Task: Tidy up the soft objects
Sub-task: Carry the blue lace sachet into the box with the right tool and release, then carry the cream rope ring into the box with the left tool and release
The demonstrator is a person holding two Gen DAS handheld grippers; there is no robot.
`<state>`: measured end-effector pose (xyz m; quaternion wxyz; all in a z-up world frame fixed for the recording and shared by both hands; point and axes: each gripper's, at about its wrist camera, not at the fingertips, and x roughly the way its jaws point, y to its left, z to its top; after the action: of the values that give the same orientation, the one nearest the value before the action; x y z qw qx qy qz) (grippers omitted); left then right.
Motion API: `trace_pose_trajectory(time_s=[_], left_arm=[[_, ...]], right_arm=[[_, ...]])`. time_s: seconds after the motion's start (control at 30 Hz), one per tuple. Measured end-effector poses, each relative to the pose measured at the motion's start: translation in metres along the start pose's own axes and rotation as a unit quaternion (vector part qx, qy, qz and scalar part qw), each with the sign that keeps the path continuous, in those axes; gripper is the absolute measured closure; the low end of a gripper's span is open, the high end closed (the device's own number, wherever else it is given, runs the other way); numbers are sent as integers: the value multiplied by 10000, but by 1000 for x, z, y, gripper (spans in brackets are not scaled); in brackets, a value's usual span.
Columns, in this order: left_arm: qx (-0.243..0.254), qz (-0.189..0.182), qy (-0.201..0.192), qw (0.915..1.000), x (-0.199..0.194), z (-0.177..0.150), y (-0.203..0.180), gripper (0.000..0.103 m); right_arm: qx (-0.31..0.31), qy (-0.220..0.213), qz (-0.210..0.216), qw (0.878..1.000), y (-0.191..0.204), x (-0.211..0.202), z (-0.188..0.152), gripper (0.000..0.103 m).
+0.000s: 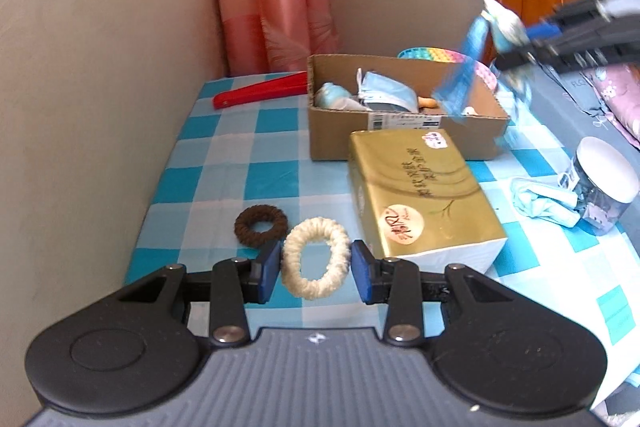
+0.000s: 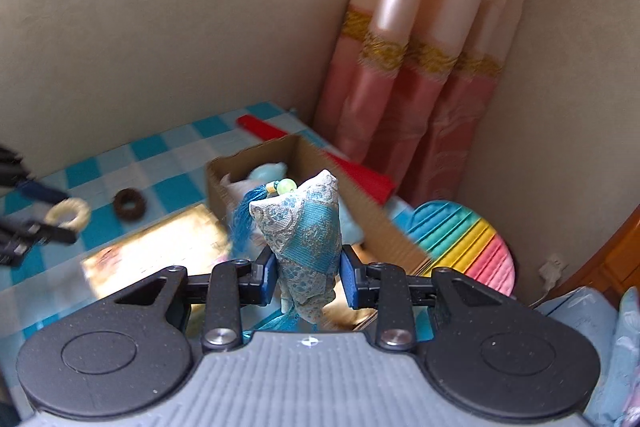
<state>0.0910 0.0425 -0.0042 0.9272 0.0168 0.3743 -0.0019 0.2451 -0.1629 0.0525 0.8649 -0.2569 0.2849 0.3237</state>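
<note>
Blue brocade sachet [image 2: 306, 239] in right claw [image 2: 307, 277]

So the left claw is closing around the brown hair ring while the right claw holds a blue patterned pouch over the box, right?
Not quite. The left wrist view shows the left claw around the cream hair ring; the brown hair ring lies untouched beside it. The rest holds: the right claw holds the blue patterned pouch over the box.
</note>
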Motion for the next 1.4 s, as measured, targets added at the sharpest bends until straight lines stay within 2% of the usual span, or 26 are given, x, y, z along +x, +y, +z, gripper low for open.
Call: trace_pose_trajectory(time_s=[0.3, 0.37, 0.4, 0.43, 0.5, 0.6, 0.7, 0.73, 0.8, 1.0, 1.2, 1.27, 1.4], left_arm=[[62, -137, -62, 9999, 2, 2, -4, 66], [58, -145, -65, 9999, 3, 2, -4, 66], [52, -146, -59, 9999, 4, 1, -4, 66], [38, -153, -51, 9999, 4, 1, -3, 66], [9, -163, -28, 9999, 6, 1, -2, 66], [11, -158, -12, 9999, 8, 0, 0, 66], [13, -156, -13, 9999, 8, 0, 2, 66], [18, -156, -23, 9999, 8, 1, 2, 66], [31, -151, -35, 9999, 8, 2, 3, 66], [113, -110, -88, 9998, 6, 7, 4, 66], [136, -118, -175, 9997, 4, 15, 3, 66], [163, -126, -197, 9996, 5, 19, 2, 66], [305, -109, -286, 9991, 5, 31, -3, 66]], right_arm=[[-153, 358, -366, 9986, -23, 36, 41, 66], [-64, 468, -352, 9983, -24, 48, 44, 60], [-43, 495, -355, 9981, -23, 54, 45, 52], [-36, 526, -358, 9980, -21, 59, 44, 37], [26, 544, -349, 9979, -19, 66, 41, 27], [144, 579, -356, 9976, -18, 71, 35, 18], [423, 682, -359, 9961, -20, 70, 29, 15], [535, 702, -347, 9955, -20, 69, 27, 8], [795, 673, -324, 9940, -21, 65, 21, 0], [1429, 902, -248, 9853, -9, 55, 5, 0], [2205, 1351, -206, 9658, 6, 44, -18, 0], [2288, 1467, -218, 9621, 13, 42, -25, 0], [2349, 1415, -352, 9610, 29, 31, -39, 0]])
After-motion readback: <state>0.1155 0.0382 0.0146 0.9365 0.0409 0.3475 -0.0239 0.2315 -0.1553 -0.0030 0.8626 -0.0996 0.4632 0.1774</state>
